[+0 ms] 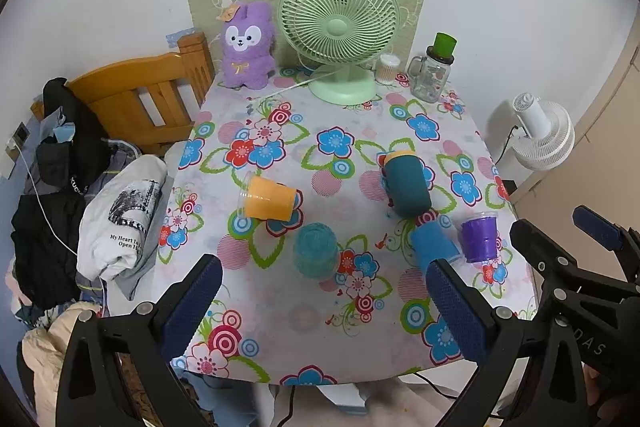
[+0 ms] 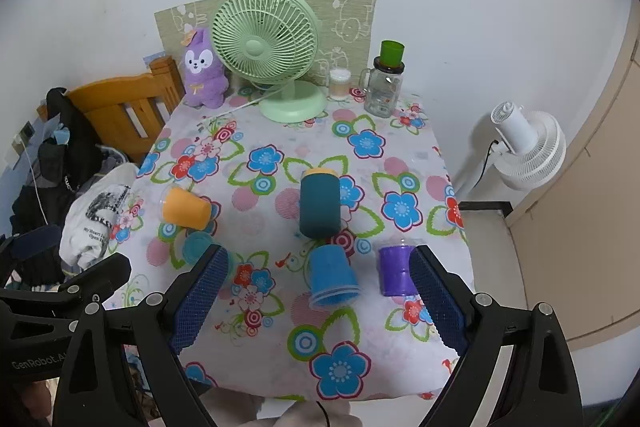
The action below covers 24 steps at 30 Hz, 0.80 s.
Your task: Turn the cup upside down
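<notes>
Five cups are noted on the flowered table (image 1: 280,311). Left gripper (image 1: 324,297): fingers apart, nothing held; teal cup (image 1: 315,250) at 12 o'clock, orange cup (image 1: 269,203) lying at 11. Right gripper (image 2: 320,301): fingers apart, nothing held; blue cup (image 2: 332,277) between them, purple cup (image 2: 394,271) upright beside the right finger. Contents cannot be told.

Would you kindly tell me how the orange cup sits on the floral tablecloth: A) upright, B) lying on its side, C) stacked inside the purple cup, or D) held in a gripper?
B: the orange cup lies on its side on the floral tablecloth, its clear rim toward the bed side, apart from both open grippers.
</notes>
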Tool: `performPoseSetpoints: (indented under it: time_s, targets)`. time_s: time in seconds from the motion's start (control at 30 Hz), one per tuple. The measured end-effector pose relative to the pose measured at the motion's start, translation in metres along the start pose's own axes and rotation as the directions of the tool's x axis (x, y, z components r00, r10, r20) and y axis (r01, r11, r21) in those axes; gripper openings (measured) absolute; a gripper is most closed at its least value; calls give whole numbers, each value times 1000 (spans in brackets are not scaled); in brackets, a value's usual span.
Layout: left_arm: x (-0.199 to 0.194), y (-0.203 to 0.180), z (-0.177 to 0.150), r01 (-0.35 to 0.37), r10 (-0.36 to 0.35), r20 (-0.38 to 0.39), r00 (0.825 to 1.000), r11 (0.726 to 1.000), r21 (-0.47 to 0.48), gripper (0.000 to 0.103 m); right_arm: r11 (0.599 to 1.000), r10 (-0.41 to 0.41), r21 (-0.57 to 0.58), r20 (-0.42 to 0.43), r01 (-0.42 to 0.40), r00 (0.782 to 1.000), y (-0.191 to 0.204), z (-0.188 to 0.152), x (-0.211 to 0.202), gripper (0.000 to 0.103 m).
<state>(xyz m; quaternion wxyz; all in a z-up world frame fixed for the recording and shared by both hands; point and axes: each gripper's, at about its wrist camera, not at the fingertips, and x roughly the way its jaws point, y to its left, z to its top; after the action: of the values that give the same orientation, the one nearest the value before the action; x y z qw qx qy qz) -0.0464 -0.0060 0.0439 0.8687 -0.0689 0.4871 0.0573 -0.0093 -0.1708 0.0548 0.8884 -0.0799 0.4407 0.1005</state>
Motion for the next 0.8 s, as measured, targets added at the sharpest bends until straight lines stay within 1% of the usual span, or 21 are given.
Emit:
performPoseSetpoints:
  time_s: [0.8]
  targets:
    - [0,-2,1,5,-5,-1,1000,1000,-3,103,1000,1,5,-6,-1,1000,-1,-2,-1,94]
